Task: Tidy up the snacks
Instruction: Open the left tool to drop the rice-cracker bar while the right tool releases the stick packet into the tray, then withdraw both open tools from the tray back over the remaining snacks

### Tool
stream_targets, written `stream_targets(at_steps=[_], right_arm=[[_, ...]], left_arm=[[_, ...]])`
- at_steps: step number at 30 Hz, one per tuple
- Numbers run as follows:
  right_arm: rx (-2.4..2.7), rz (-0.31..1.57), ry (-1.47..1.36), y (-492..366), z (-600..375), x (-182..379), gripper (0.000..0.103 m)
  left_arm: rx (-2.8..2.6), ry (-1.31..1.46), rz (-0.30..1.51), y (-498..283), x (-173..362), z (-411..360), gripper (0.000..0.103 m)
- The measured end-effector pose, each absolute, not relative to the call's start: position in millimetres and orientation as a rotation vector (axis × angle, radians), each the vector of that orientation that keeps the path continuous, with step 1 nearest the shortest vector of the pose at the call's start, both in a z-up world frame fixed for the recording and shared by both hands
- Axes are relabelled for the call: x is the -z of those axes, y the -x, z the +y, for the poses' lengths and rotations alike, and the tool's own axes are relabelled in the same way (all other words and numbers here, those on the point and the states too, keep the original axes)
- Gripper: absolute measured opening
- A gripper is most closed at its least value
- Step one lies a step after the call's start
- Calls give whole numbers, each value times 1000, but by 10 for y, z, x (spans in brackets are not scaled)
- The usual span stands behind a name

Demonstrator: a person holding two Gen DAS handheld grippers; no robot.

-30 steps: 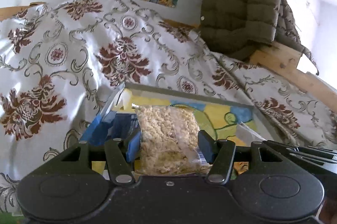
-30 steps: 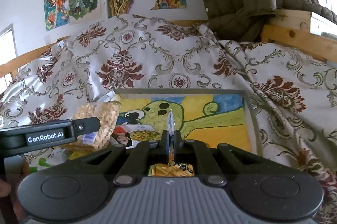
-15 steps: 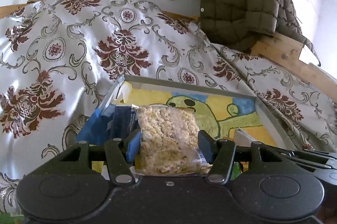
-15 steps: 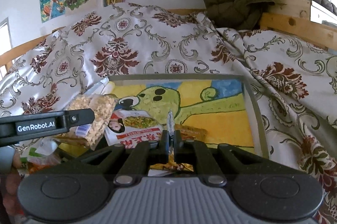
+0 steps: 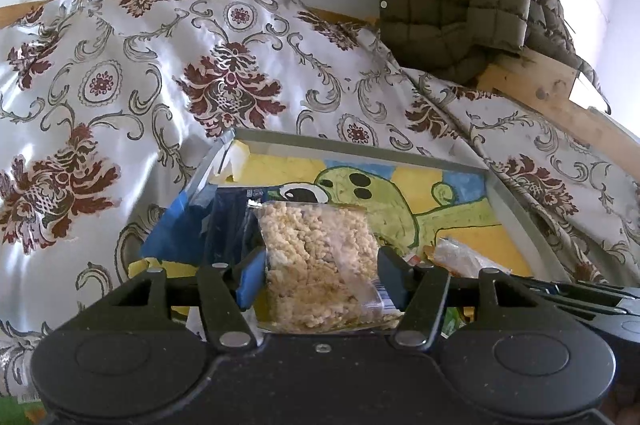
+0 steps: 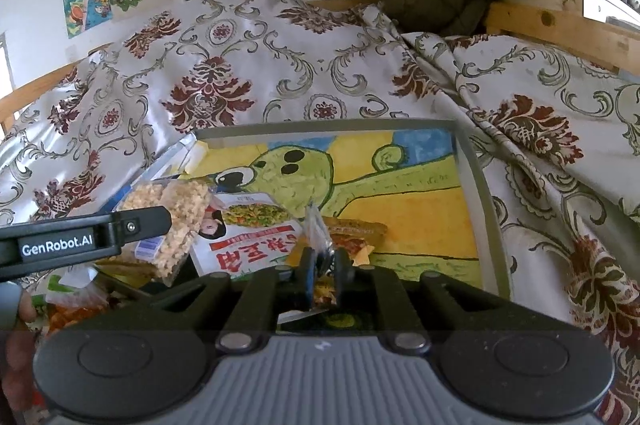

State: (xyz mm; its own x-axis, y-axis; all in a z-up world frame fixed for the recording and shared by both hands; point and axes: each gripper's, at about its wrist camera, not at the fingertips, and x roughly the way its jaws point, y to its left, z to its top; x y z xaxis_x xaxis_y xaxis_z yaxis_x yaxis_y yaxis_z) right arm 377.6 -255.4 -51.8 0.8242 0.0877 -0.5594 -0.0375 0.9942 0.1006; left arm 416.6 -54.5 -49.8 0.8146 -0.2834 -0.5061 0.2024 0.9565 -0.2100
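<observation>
The left gripper (image 5: pixel 318 279) clamps a clear plastic bag of pale puffed-grain snack (image 5: pixel 316 257), held above the near left part of the shallow grey-rimmed tray with the painted green cartoon figure (image 6: pixel 476 185). The right gripper (image 6: pixel 325 265) is opening; the crinkled clear-and-yellow snack wrapper (image 6: pixel 318 225) stands between its jaws, low over the tray floor beside a white printed snack packet (image 6: pixel 248 237).

Step in hand, as judged: release of the wrapper into the tray. The next move calls for withdrawing the right gripper clear, then lowering the puffed-grain bag onto free tray floor.
</observation>
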Motion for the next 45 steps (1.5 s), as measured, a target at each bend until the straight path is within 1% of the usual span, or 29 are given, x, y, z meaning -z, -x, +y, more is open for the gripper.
stream_targets(at_steps=[1, 4, 5, 7, 9, 13, 16, 18, 21, 25, 29, 31, 34, 37, 45], right_arm=[[-63, 599, -87, -3775, -2557, 516, 20], [-57, 598, -93, -3763, -2569, 503, 31], [-55, 596, -94, -3758, -2573, 494, 33], [-52, 591, -92, -3748, -2578, 476, 39], [-49, 583, -92, -3729, -2583, 451, 42], [-50, 561, -93, -3669, -2597, 379, 51], [-45, 541, -93, -3608, -2610, 311, 55], [-41, 525, -95, -3555, -2624, 252, 60], [-30, 502, -107, -3458, -2659, 160, 63], [-24, 472, -123, -3306, -2711, 40, 71], [-24, 433, -136, -3141, -2749, -103, 83], [-19, 402, -143, -3038, -2756, -166, 93], [-21, 363, -152, -2864, -2775, -237, 99], [-24, 337, -167, -2683, -2803, -287, 103], [-23, 298, -174, -2167, -2826, -367, 103]], left_arm=[[260, 146, 561, -4160, 495, -550, 62], [258, 138, 554, -4137, 482, -568, 68], [256, 139, 548, -4126, 473, -569, 71], [257, 141, 534, -4098, 440, -571, 74], [253, 142, 521, -4066, 395, -577, 81], [240, 144, 489, -3982, 296, -573, 88], [221, 137, 456, -3907, 206, -559, 95], [209, 139, 435, -3857, 146, -535, 100], [194, 129, 408, -3749, 49, -508, 102], [182, 126, 403, -3578, -79, -460, 102], [163, 158, 394, -3376, -196, -380, 102], [159, 169, 386, -3261, -251, -349, 102], [158, 131, 371, -3066, -317, -342, 102], [153, 88, 363, -2830, -331, -322, 102], [108, 52, 408, -2219, -233, -138, 102]])
